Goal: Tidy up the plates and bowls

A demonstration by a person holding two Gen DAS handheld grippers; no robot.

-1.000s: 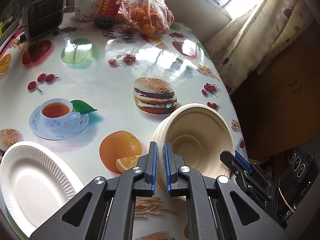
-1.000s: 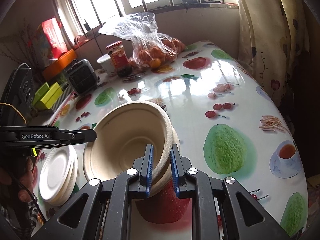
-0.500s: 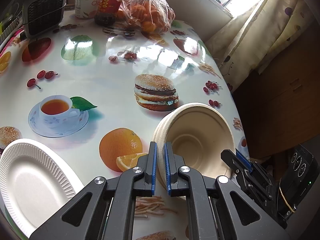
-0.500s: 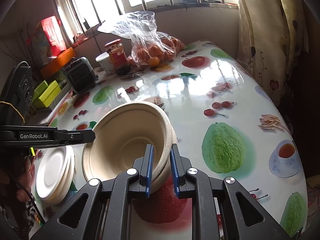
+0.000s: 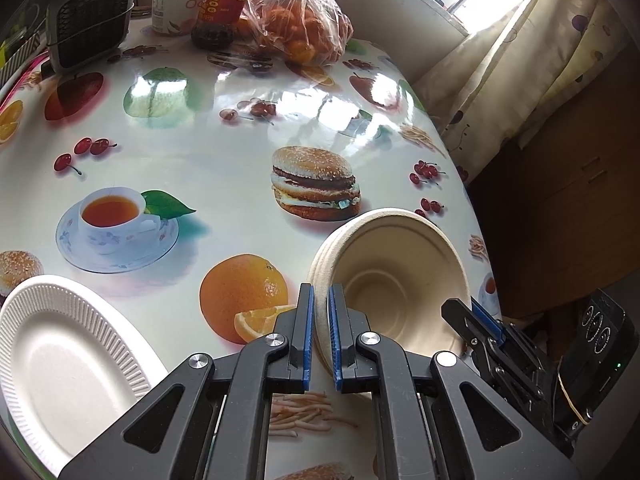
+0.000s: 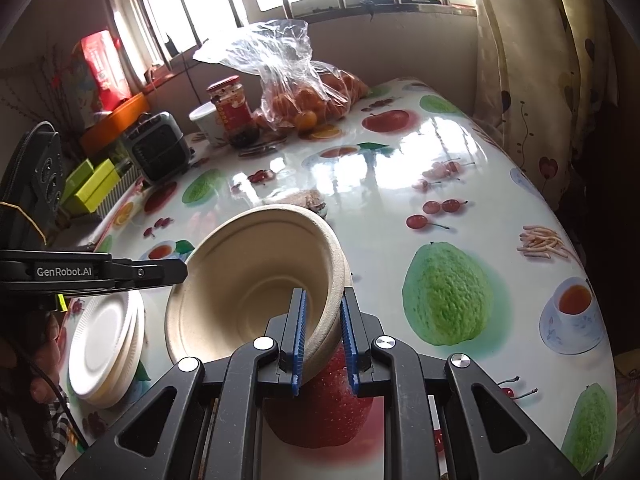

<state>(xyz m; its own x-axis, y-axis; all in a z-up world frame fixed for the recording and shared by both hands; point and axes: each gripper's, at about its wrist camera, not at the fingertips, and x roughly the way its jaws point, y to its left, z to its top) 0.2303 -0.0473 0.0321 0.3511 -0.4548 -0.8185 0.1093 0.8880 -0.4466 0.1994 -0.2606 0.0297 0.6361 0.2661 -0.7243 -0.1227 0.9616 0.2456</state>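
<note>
A stack of beige paper bowls (image 5: 394, 280) is held tilted above the table, between both grippers. My left gripper (image 5: 318, 332) is shut on the stack's left rim. My right gripper (image 6: 322, 340) is shut on the opposite rim, with the bowls (image 6: 256, 280) opening toward its camera; it also shows in the left wrist view (image 5: 476, 320). A stack of white foam plates (image 6: 106, 344) lies on the table at the left; its top plate shows in the left wrist view (image 5: 60, 364). The left gripper's body (image 6: 92, 272) reaches in over it.
The table (image 5: 224, 160) has a glossy fruit-print cloth. At its far end stand a bag of oranges (image 6: 300, 92), a red-lidded jar (image 6: 232, 112), a white tub (image 5: 178, 2) and a small black heater (image 6: 158, 152). Curtains (image 6: 532, 60) hang at the right edge.
Both grippers and the bowl stack have drifted slightly back toward the table's near edge; the grip is unchanged.
</note>
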